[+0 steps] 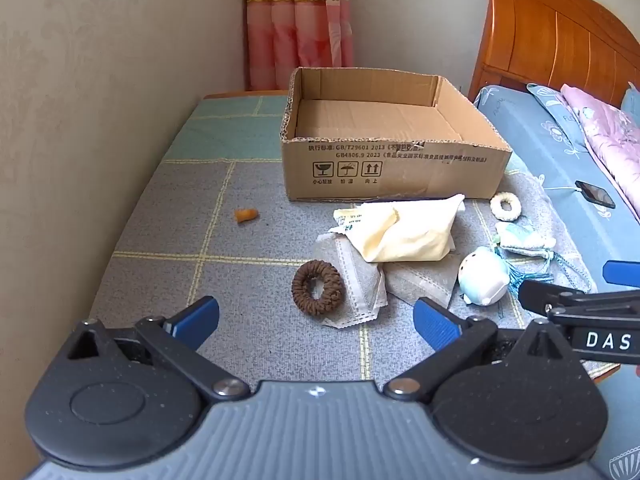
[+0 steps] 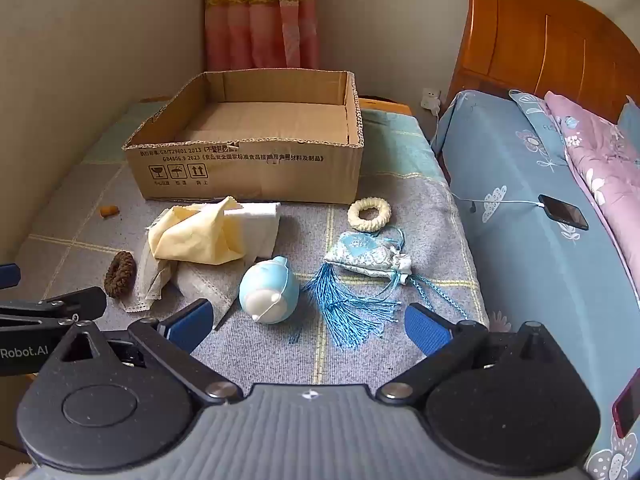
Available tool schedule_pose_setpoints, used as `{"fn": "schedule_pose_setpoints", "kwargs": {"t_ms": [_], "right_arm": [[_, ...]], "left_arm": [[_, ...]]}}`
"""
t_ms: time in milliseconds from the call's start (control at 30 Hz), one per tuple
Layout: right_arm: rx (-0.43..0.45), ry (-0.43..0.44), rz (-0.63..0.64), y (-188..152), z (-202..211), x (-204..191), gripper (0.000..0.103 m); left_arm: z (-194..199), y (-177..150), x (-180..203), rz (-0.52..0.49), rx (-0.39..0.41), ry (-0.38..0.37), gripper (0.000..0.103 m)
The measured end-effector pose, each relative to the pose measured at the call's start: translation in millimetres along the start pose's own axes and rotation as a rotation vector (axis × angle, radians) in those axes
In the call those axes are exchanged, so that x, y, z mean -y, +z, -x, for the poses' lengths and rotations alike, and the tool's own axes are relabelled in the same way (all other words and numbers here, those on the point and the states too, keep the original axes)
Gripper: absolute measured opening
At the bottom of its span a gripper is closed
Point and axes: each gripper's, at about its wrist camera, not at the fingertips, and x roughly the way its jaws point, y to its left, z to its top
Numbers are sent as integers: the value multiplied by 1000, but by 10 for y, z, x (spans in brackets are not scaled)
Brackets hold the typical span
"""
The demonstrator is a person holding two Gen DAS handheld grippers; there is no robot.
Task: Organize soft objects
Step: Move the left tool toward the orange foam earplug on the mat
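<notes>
Both hand-held grippers hover low over the cloth-covered counter (image 2: 420,200), nothing held. The left hand-held gripper (image 1: 316,320) has its jaws spread wide, with the brown scrunchie (image 1: 318,287) just ahead of the gap. The right hand-held gripper (image 2: 308,328) is likewise spread, with the pale blue plush toy (image 2: 269,289) just beyond its fingertips.

The cardboard box (image 2: 248,168) sits at the far side of the counter, open-topped, and looks empty. All the soft things lie in front of it: a yellow cloth (image 2: 196,236) draped over white folded tissue (image 2: 260,220), a grey mask (image 1: 356,280) partly under the scrunchie, a cream scrunchie (image 2: 369,213) near the box's right corner, and a blue sachet (image 2: 366,254) with a tassel (image 2: 352,312) fanned toward the right gripper. A small orange bit (image 1: 246,215) lies apart to the left; I cannot tell what it is.

Judgement: sorting has not begun; the step in hand is the first pick.

Notes for doing it well:
- Right: straddle the toy across its middle and close gently so it does not squirt out. Keep clear of the tassel strands.
- Left: pinch one side of the scrunchie ring, coming down steeply, so the mask beneath is not caught.
- Lift clear of the box wall before releasing.
</notes>
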Motion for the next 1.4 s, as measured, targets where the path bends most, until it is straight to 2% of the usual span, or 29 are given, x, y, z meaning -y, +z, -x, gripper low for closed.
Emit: {"fn": "schedule_pose_setpoints", "kwargs": {"t_ms": [367,433,1400], "right_arm": [[-13,6,1,7,20,-1,103],[7,8,-2,-9,93,-14,103],[18,7,1,28,54,10,103]], "left_arm": [[66,-35,-11,3,18,-8,102],[7,-17,12,4,7,-12,102],[12,4,6,9,7,-13,102]]}}
